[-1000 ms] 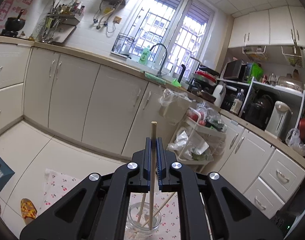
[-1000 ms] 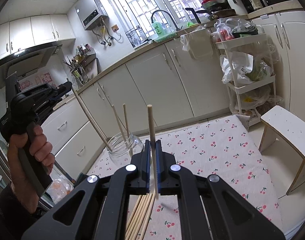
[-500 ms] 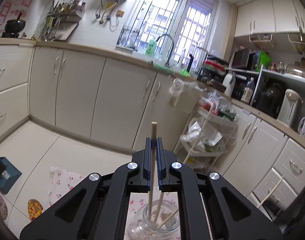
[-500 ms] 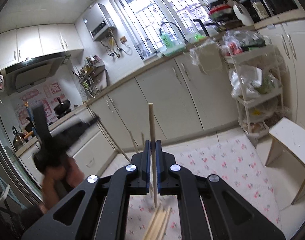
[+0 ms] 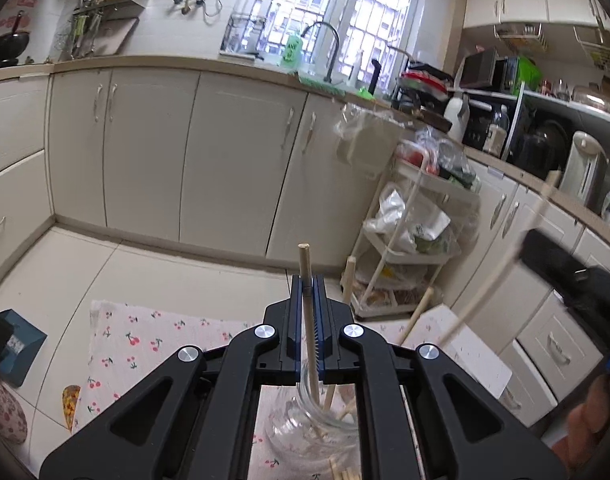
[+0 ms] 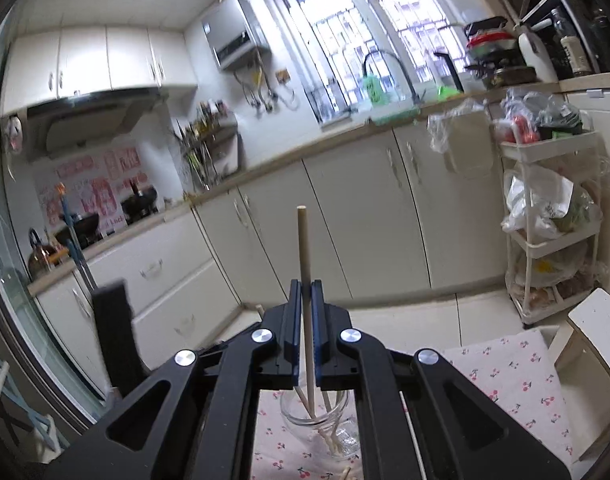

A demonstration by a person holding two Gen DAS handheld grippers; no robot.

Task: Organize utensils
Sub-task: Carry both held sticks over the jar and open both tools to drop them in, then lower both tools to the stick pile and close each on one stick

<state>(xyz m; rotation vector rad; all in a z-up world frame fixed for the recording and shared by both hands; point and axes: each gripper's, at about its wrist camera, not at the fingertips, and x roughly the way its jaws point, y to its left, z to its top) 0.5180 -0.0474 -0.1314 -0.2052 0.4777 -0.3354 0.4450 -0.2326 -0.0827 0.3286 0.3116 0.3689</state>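
- My left claw [image 5: 308, 292] is clenched on a chopstick [image 5: 305, 268] whose lower end dips into the glass jar [image 5: 305, 436].
- My right claw [image 6: 303, 292] grips another stick [image 6: 303, 248].
- The jar stands on the cherry-print bench cloth [image 5: 125, 340].
- Beyond: pale floor tiles [image 5: 45, 272], cream cabinets [image 5: 233, 152], a barred window [image 5: 345, 8].

No readable text; pink wall posters [image 6: 93, 188] too blurred to make out.

Both wrist cameras look forward and slightly down along their own fingers, close above the glass jar [image 5: 311, 428] on the cherry-print cloth [image 6: 517, 384]; both share the window-side cabinets [image 5: 241, 152].
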